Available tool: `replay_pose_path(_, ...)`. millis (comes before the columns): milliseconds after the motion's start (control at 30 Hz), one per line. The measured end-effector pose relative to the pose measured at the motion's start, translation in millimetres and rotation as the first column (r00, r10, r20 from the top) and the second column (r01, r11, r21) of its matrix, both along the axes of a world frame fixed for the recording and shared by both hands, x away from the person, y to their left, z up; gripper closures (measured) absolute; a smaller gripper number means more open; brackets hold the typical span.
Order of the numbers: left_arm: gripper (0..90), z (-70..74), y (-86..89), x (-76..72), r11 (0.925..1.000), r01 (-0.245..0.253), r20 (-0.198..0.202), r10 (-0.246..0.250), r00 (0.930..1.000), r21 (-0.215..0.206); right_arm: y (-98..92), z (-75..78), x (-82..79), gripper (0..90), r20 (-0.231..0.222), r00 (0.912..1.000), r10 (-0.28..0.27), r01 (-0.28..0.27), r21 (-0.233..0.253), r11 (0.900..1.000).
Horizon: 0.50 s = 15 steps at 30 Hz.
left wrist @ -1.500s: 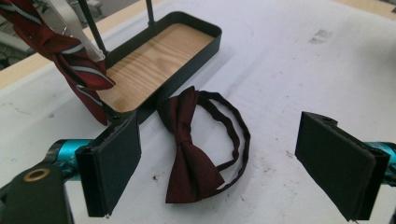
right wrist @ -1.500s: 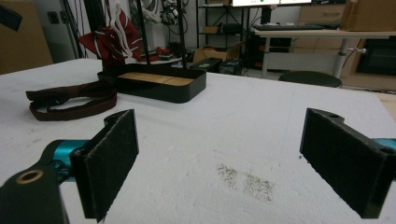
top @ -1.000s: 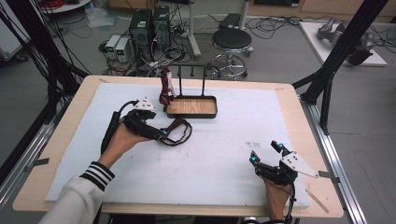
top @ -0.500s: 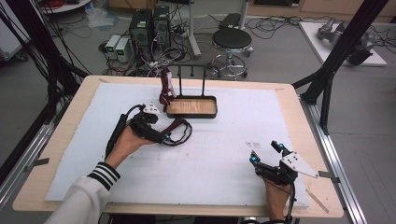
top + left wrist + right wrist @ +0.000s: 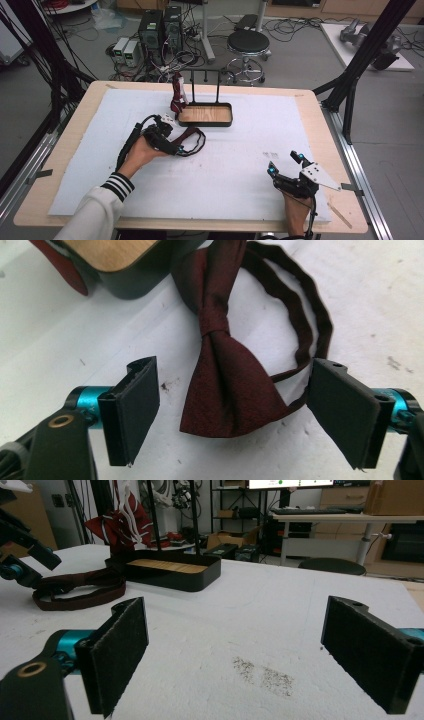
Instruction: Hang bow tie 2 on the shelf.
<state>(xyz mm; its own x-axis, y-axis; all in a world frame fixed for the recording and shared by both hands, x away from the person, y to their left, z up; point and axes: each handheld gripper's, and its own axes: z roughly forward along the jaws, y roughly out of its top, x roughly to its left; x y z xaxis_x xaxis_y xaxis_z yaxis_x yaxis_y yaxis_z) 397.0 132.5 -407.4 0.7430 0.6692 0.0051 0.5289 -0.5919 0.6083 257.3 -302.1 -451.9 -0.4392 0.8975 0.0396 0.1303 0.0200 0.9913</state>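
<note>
Two grippers in play, both with jaws standing wide and holding nothing. Left gripper (image 5: pixel 225 410) is hovering low over the burgundy bow tie (image 5: pixel 220 370), which is lying flat on the white table cover (image 5: pixel 240 200) just in front of the wooden-floored tray (image 5: pixel 205 114), toward the far edge of the table. In the left gripper view the bow's lower wing is sitting between the open jaws; the neck strap (image 5: pixel 300 315) is looping out to one side and passing close to one jaw.

Risks, as judged from here: closing now may be catching only the thin wing edge, so the silk could be slipping out on the lift; the strap loop could be getting pinched along with the bow, or snagging on the tray rim or its wire stand (image 5: pixel 205 85), where a second red tie (image 5: pixel 176 95) is hanging.

Pose: left hand (image 5: pixel 140 152) is reaching forward, wrist angled down, sleeve trailing toward the near left corner. Right gripper (image 5: pixel 285 170) is resting idle near the near right corner, well apart from the work, pointing toward the tray
</note>
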Motion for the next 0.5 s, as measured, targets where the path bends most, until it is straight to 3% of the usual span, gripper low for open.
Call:
replay_pose_path(233, 27.6, -6.8, -0.9, 3.1, 0.9990, 0.006, -0.035, -0.004, 0.9994, 0.044, -0.2, 0.0, 0.2, 10.7, 0.002, 1.0000, -0.001, 0.001, -0.001, 1.000)
replay_pose_path(500, 42.7, -12.1, -3.1, 6.2, 0.9984, 0.008, -0.063, -0.005, 0.9980, 0.056, -0.3, 0.0, 0.2, 10.7, 0.001, 1.0000, 0.000, 0.000, 0.001, 1.000)
